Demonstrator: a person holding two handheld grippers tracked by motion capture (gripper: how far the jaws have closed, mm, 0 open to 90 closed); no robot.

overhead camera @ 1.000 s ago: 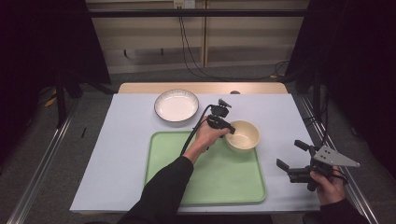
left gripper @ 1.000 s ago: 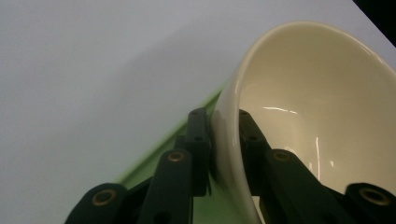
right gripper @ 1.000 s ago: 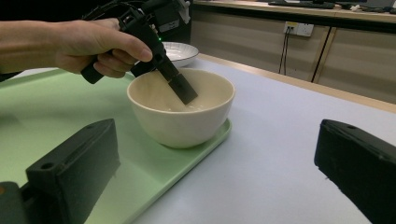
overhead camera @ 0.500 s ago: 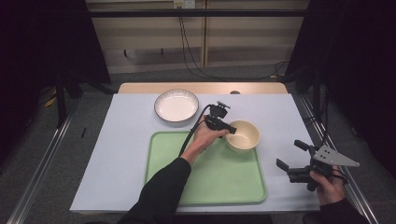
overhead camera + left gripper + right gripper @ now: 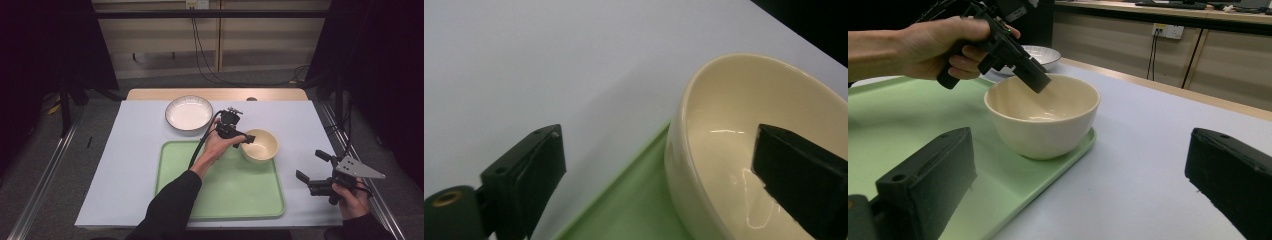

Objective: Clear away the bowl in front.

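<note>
A: Bowl point(image 5: 259, 145) sits on the green tray point(image 5: 220, 195), far right corner. Release step?

B: Yes. Left gripper point(image 5: 243, 139) jaws have just been opening, now wide, astride the near rim, pads clear. Lift straight up, no snagging the rim.

A: Right gripper point(image 5: 313, 169)?

B: Wide, nothing between the jaws, parked off the tray. Leave it there.

Glossy ceramic bowl on a matt plastic tray.
The round cream ceramic bowl point(image 5: 1043, 114) shone smooth; the flat green plastic tray point(image 5: 220, 195) looked matt.
</note>
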